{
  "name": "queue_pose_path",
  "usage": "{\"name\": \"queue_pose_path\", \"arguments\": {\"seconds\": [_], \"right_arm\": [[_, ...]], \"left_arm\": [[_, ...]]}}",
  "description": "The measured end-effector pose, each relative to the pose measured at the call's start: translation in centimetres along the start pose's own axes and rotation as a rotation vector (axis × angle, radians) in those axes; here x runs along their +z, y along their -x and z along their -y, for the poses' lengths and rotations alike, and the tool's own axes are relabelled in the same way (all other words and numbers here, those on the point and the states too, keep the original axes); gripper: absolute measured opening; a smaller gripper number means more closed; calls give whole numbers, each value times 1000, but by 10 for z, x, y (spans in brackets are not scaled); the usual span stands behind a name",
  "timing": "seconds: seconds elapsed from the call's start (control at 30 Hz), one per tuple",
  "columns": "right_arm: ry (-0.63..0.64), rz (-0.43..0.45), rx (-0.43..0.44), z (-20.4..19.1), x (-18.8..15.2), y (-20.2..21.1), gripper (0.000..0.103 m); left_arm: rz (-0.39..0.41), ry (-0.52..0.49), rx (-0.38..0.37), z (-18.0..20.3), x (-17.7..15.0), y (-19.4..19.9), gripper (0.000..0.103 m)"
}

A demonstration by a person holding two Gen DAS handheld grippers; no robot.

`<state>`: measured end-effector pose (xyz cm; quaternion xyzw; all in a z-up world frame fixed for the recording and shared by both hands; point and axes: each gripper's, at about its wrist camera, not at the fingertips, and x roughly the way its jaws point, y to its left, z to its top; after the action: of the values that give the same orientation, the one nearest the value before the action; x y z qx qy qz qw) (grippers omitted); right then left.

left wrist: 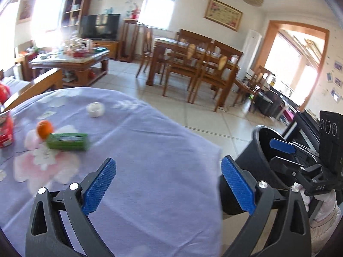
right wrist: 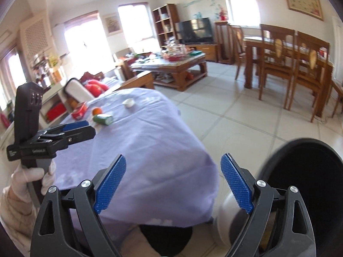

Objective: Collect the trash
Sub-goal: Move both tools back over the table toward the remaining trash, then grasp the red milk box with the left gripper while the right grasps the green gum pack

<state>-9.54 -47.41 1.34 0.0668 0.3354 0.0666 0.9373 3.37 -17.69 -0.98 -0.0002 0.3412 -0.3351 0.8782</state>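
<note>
Lilac cloth is covering the surface (left wrist: 150,150), still carrying an orange (left wrist: 44,129), green packet (left wrist: 68,141), white cup (left wrist: 95,109) and red pack (left wrist: 5,126); both grippers (left wrist: 169,184) (right wrist: 173,182) are hanging with jaws apart and empty beside the black bin (right wrist: 308,171).

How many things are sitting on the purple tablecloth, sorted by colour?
Orange: 1, the round fruit
Green: 1, the packet lying on its side
White: 1, the little cup
Red: 1, the package near the far edge
Total: 4 things on the tablecloth
</note>
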Motion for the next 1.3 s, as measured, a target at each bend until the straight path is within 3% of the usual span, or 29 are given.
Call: {"name": "queue_pose_path", "arguments": {"seconds": [0.33,0.57,0.67,0.93,1.3], "right_arm": [[119,-87,130,-104,54,-102,90],[253,-175,179,-165,79,-172,90],[326,-211,189,-182,84,-199,96],[495,-299,166,-214,86,-260,96],[539,-348,180,-217,88,-299,96]], "left_arm": [[41,170,256,-140,4,40,98],[-13,212,413,-219,15,42,98],[-54,226,439,-245,22,32,98],[-166,284,466,-302,31,3,98],[-198,219,541,-309,36,-21,98]]}}
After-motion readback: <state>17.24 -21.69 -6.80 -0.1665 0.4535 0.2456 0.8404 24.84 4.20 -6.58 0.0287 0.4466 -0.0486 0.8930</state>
